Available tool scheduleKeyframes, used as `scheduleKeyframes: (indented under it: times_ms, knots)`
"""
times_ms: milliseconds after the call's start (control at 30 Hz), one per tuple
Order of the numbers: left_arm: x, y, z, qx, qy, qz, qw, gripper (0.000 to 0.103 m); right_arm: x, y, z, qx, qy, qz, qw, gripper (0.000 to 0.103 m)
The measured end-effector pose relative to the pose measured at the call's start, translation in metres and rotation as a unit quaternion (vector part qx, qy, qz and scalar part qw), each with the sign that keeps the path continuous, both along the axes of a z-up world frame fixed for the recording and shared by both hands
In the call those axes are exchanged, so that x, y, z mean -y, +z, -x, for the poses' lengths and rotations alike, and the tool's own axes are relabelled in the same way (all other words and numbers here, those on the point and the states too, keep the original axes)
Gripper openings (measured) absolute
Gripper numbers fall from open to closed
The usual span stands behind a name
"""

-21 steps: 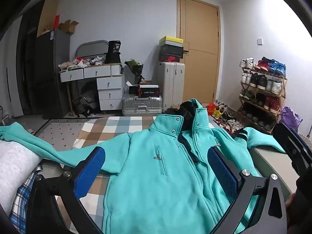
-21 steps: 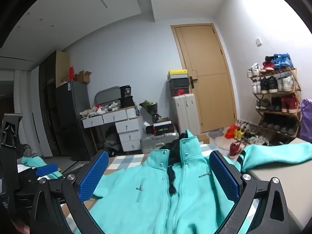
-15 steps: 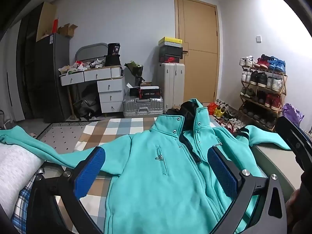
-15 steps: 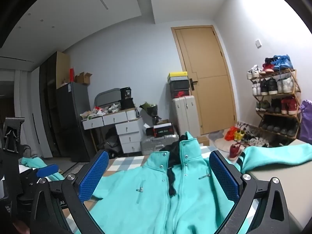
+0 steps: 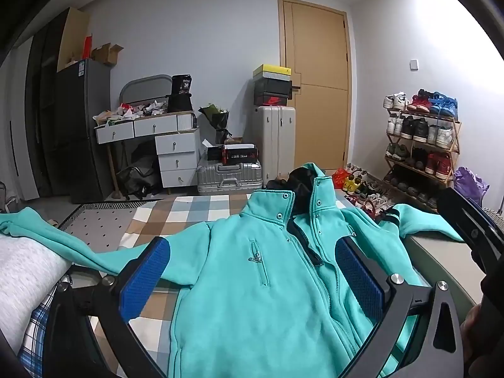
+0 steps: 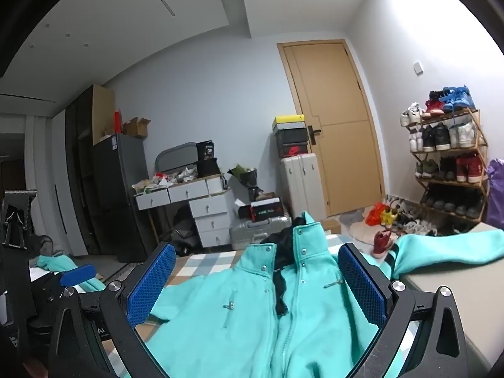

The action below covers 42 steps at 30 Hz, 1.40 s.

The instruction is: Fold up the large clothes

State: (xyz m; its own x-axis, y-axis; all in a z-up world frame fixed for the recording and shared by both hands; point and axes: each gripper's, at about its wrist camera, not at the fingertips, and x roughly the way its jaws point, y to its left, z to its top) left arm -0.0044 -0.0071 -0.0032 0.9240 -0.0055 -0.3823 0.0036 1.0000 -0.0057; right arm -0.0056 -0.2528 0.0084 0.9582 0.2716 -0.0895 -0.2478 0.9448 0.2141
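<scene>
Jacket: the teal jacket (image 5: 252, 299) is lying front-up on the checked blanket (image 5: 163, 217), collar at the far end, sleeves spreading left and right; the right sleeve (image 6: 447, 249) is draping over a grey surface.
Left gripper (image 5: 252, 280): is hovering above the chest, jaws wide apart, holding nothing.
Right gripper (image 6: 256, 283): is hanging just over the collar area, jaws also apart and empty.
Change: both views are showing almost the same framing as half a second ago; the left one is tilting up only slightly.
Meaning: folding is not yet starting; a sleeve or hem grasp is likely coming first.
</scene>
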Motion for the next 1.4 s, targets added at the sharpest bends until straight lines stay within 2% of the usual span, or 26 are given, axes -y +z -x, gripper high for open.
scheduleKeyframes:
  times_ms: [1400]
  knots:
    - [0.0029,-0.0004,0.0006,0.005,-0.001,-0.009,0.9999,0.102,0.002,-0.0049,-0.0035,-0.002,0.002,-0.005,1.0,0.103]
